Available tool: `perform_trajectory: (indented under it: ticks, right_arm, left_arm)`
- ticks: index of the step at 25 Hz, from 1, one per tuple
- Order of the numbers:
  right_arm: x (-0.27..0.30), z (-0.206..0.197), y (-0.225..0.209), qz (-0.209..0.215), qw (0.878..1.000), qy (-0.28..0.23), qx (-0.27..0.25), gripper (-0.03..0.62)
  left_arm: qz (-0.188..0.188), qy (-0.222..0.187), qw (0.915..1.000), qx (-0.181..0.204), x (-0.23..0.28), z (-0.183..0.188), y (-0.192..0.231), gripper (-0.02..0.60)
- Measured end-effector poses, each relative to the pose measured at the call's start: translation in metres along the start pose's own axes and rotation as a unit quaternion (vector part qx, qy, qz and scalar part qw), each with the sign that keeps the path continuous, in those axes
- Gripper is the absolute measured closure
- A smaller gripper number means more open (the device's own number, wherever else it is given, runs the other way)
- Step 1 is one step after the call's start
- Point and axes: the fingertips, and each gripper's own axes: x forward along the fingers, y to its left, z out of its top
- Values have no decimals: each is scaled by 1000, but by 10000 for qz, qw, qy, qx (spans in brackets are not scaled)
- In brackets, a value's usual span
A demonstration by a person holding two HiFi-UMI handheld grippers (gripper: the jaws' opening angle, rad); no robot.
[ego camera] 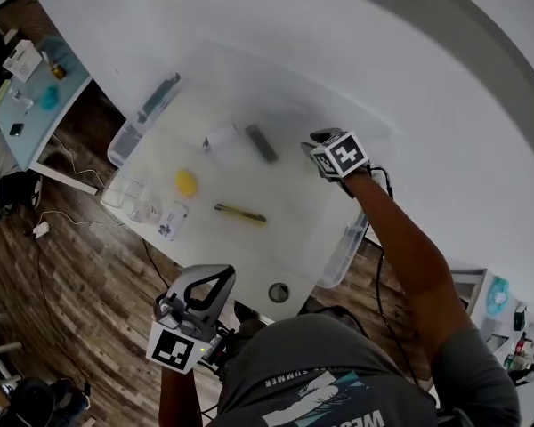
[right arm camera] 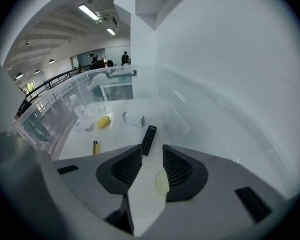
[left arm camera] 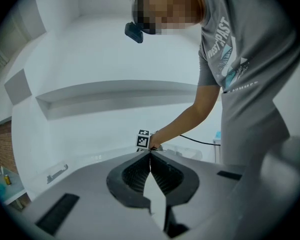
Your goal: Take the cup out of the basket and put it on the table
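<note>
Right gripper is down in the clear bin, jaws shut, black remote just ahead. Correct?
No: the jaws of the right gripper stand apart, not shut, with nothing between them; the right gripper view shows it. It is down in the clear bin, black remote just ahead.

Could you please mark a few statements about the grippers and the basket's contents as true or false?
1. The right gripper has its jaws apart with nothing between them. True.
2. The left gripper is closed on a cup. False: its jaws are together and hold nothing.
3. A dark remote lies inside the clear basket. True.
4. The yellow object lies outside the basket. False: it lies on the basket's floor.
5. The cup has been taken out of the basket. False: a clear cup stands inside the basket, at its left end in the head view.
</note>
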Motion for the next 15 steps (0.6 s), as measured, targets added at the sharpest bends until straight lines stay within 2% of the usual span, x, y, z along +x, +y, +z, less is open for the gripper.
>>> perform_trajectory:
  ticks: [6,15]
  right_arm:
    - [40,-40,-9,69,9958,915,-2,454]
    - [78,-94,-14,171,9827,1846,-67,454]
  left_arm:
    - [201,83,9997,-83,-9,-7,0,572]
    - [443,239,9984,-276,-21,-16,-3,572]
